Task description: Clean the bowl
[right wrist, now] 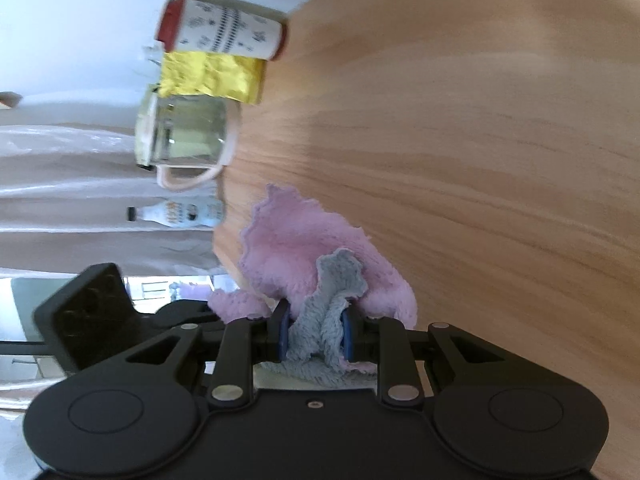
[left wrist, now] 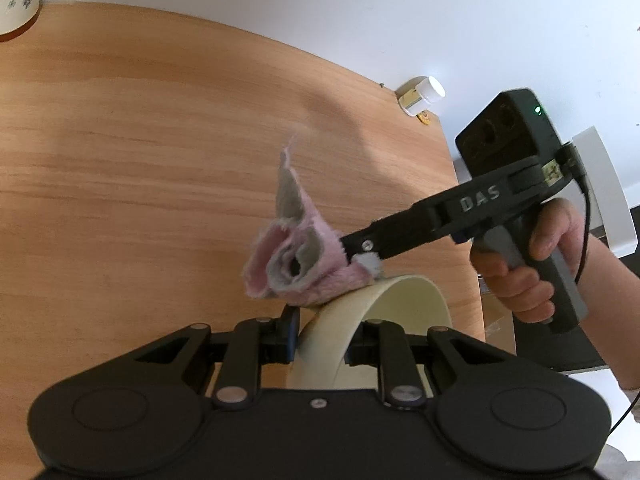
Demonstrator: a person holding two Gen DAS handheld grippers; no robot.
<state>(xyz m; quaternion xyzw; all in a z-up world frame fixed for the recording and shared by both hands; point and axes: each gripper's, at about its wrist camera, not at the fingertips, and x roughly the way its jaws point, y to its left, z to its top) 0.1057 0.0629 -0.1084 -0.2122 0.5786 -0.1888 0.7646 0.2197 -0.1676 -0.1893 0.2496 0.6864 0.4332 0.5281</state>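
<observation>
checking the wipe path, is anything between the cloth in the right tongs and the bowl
Nothing visible. The pink-and-grey cloth, clamped in the right tongs, already rests on the rim of the cream bowl, which the left tongs hold.

I am looking out over a wooden worktop point(left wrist: 160, 140) whose pale orange grain is catching soft, even light. A plain white wall point(left wrist: 360, 8) is rising straight behind the worktop's far edge. Against that wall, at the worktop's back corner, a small white-capped bottle point(left wrist: 422, 96) is lying. At the opposite end of the worktop a patterned canister point(right wrist: 222, 30), a yellow packet point(right wrist: 212, 76) and a glass jug point(right wrist: 184, 136) are standing together along the edge, and pale curtains point(right wrist: 60, 184) are hanging beyond them.
</observation>
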